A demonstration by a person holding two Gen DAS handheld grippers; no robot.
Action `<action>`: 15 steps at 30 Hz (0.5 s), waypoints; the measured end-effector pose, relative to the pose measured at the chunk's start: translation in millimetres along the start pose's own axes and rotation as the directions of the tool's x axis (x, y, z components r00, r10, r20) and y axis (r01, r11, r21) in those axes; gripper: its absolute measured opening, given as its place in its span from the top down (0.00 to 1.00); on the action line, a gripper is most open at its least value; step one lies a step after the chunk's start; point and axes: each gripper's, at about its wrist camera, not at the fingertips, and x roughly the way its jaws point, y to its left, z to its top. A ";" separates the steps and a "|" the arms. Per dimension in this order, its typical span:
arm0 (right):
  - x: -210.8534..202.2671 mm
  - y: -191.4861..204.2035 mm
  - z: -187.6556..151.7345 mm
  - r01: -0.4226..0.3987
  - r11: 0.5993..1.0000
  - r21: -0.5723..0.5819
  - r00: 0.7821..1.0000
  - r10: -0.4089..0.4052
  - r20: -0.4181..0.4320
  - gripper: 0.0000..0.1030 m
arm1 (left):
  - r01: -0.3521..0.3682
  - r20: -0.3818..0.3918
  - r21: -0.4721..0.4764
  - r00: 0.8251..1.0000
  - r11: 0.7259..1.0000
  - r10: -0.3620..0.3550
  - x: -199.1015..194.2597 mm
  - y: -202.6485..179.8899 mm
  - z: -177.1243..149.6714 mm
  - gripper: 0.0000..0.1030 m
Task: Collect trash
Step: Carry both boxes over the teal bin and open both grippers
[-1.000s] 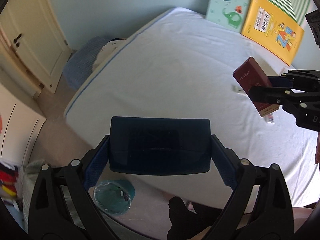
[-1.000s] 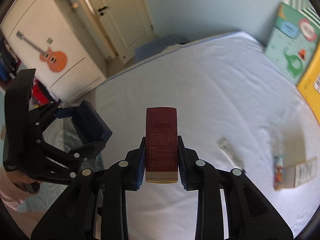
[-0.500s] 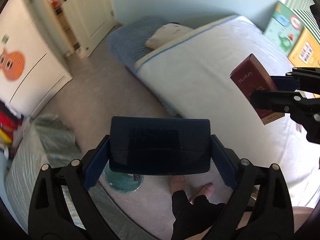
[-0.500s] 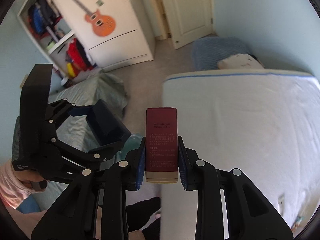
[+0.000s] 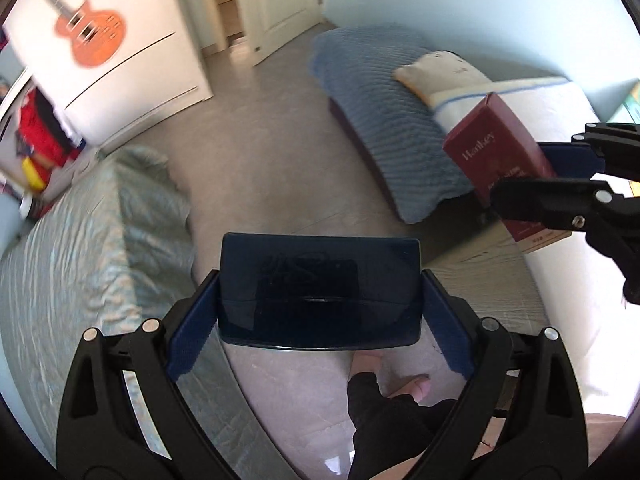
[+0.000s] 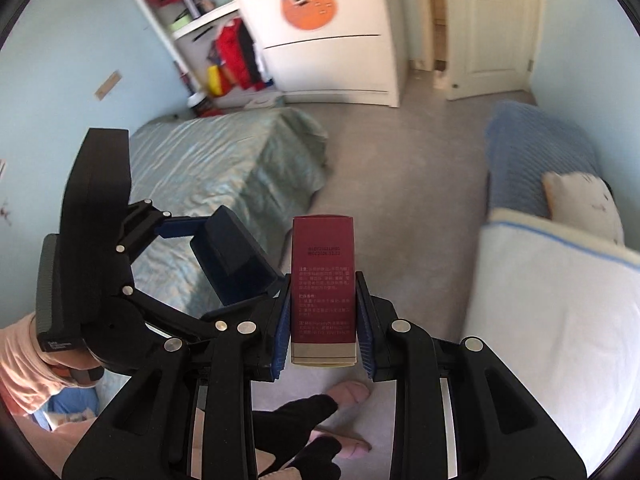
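Note:
My left gripper (image 5: 320,304) is shut on a dark blue box (image 5: 320,292), which sits crosswise between its blue pads and hides the floor right behind it. In the right wrist view the left gripper (image 6: 216,264) and its blue box (image 6: 232,256) hang at the left, over the grey-green bed. My right gripper (image 6: 323,320) is shut on an upright dark red carton (image 6: 323,276) with small print on its face. From the left wrist view, the right gripper (image 5: 532,178) with the red carton (image 5: 496,152) shows at the right edge.
Grey floor (image 5: 260,168) runs between a grey-green covered bed (image 5: 100,240) and a white mattress (image 6: 552,320) with a blue blanket (image 5: 384,112) and a pillow (image 5: 440,72). A white wardrobe with a guitar picture (image 6: 320,20) and a door (image 6: 492,20) stand behind. A person's feet (image 6: 320,420) are below.
Both grippers have swung left, off the white mattress and over the floor near the grey-green bed. The teal bin seen below the blue box is out of sight. Both grips are unchanged.

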 end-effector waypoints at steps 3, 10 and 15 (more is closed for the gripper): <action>13.2 15.4 15.0 -0.030 0.999 -0.045 0.999 0.030 -0.017 0.72 | -0.018 -0.004 -0.047 1.000 0.999 0.018 0.7 16.7 -5.1 0.11; 42.5 45.2 35.4 -0.097 0.986 -0.136 0.994 0.088 -0.072 0.72 | -0.048 -0.019 -0.145 0.999 0.988 0.046 1.9 51.3 -17.1 0.11; 57.2 57.8 47.3 -0.136 0.976 -0.173 0.988 0.120 -0.100 0.71 | -0.066 -0.026 -0.186 0.998 0.980 0.062 -0.6 69.5 -23.5 0.11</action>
